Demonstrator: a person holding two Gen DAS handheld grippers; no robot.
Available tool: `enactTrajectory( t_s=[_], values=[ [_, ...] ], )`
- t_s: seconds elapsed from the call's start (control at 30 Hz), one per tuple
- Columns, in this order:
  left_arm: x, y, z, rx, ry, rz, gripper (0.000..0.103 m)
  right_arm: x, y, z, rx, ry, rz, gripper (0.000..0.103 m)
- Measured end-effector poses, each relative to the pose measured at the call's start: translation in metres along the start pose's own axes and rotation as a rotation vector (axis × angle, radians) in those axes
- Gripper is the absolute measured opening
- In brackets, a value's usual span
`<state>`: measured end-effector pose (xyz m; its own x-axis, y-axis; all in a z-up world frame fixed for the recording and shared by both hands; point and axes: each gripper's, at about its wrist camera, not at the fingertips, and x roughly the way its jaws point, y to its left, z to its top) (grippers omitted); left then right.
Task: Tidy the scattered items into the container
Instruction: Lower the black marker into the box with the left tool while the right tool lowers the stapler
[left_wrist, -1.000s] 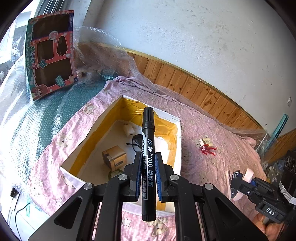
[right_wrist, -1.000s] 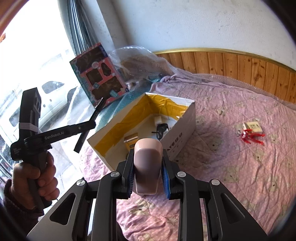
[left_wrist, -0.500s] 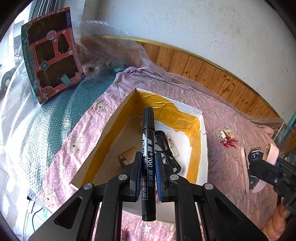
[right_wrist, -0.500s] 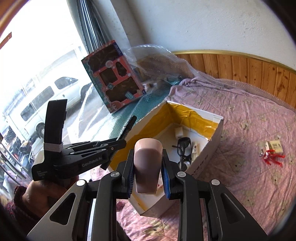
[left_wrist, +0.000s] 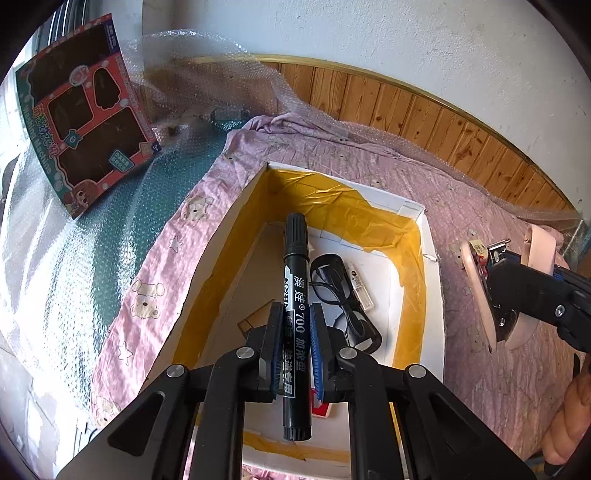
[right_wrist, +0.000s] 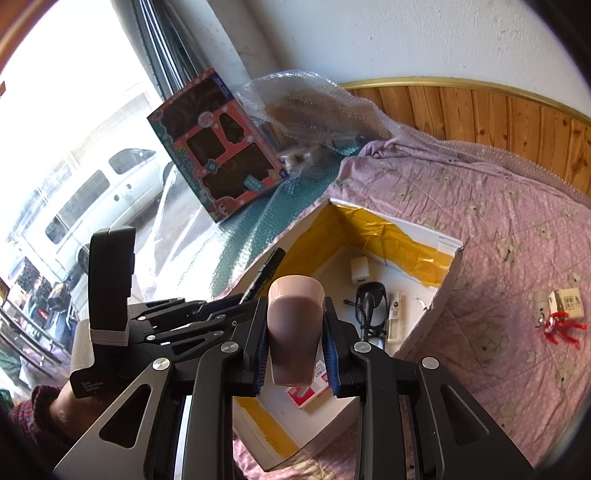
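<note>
My left gripper (left_wrist: 296, 343) is shut on a black marker (left_wrist: 295, 280) that stands upright above the open white box (left_wrist: 432, 306) lined with yellow tape. My right gripper (right_wrist: 295, 339) is shut on a pink cup (right_wrist: 294, 314), held over the box's near corner (right_wrist: 448, 280). In the left wrist view the right gripper (left_wrist: 495, 295) with the cup (left_wrist: 476, 291) hangs just past the box's right wall. Inside the box lie black glasses (left_wrist: 340, 295), a small clear tube (left_wrist: 360, 286), a white cube (right_wrist: 360, 269) and a cardboard piece (left_wrist: 256, 321). The left gripper (right_wrist: 221, 306) shows left of the cup.
The box rests on a pink bear-print quilt (right_wrist: 509, 229). A small tan box (right_wrist: 567, 302) and a red tasselled trinket (right_wrist: 559, 325) lie on the quilt to the right. A toy package (left_wrist: 81, 110) leans on bubble wrap (left_wrist: 207, 62) at the back left. Wood panelling (left_wrist: 424, 118) lines the wall.
Both grippers have moved toward the box and now hang over it, the marker above its interior and the cup at its right side. The two grippers have drawn closer together.
</note>
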<state>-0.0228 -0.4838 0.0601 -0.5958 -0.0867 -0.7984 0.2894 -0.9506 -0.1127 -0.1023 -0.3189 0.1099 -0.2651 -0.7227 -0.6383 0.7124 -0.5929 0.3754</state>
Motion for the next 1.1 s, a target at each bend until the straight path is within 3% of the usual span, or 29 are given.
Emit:
enactTrajectory(
  t_s=[0.43, 0.87, 1.1],
  values=[
    [0.018, 0.027, 0.004, -0.091, 0.080, -0.050, 0.014, 0.045, -0.033, 0.027, 0.051, 0.105, 0.030, 0.027],
    [0.022, -0.041, -0.023, 0.008, 0.183, -0.253, 0.014, 0.092, -0.039, 0.060, 0.028, 0.222, 0.047, 0.027],
    [0.027, -0.039, -0.032, -0.103, 0.235, -0.350, 0.014, 0.128, -0.027, 0.066, -0.040, 0.298, 0.019, 0.027]
  ],
)
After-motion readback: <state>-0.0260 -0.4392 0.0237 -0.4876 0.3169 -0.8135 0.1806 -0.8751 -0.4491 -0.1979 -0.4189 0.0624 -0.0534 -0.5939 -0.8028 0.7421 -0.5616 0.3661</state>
